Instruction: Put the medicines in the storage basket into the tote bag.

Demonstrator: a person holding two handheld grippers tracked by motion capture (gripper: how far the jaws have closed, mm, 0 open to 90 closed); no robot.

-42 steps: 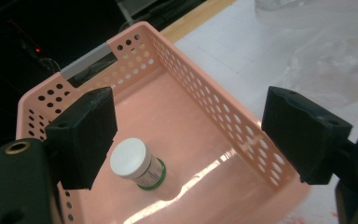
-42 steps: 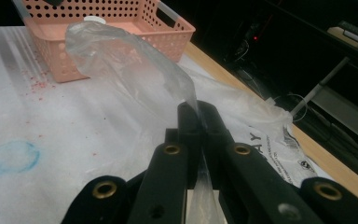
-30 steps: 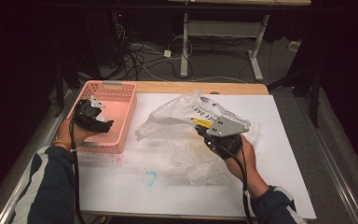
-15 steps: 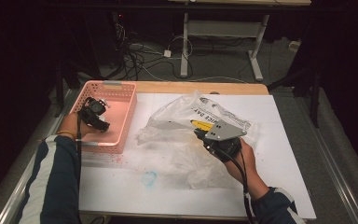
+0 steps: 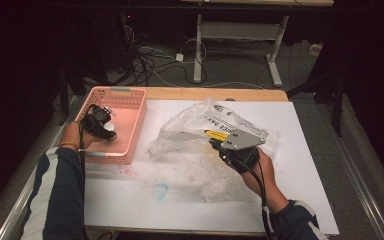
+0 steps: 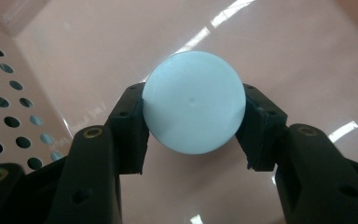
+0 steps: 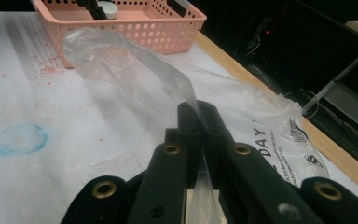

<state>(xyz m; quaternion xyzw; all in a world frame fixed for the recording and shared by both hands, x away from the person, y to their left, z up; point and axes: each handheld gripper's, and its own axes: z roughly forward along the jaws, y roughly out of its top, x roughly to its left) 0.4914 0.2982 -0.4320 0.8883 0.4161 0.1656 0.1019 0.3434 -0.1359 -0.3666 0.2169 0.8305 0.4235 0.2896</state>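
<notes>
A pale round object (image 6: 194,102), smooth and domed like a ball or cap, sits between the black jaws of my left gripper (image 6: 194,126), which is shut on it just above the floor of the pink basket (image 6: 98,42). From above, the left gripper (image 5: 105,127) is inside the pink basket (image 5: 135,112) at the table's left. My right gripper (image 7: 198,116) is shut on an edge of a clear plastic bag (image 7: 121,60) with black print. In the high view the right gripper (image 5: 219,145) holds the bag (image 5: 200,125) at mid-table.
A white sheet (image 5: 300,135) covers the wooden table, with a faint blue ring mark (image 5: 161,190) and pink crumbs near the basket. More crumpled clear plastic (image 5: 215,185) lies in front of the right hand. Cables and a desk frame (image 5: 200,45) stand beyond the far edge.
My left gripper has moved from the basket's front rim deeper into the basket. The right gripper and the bag have stayed in place.
</notes>
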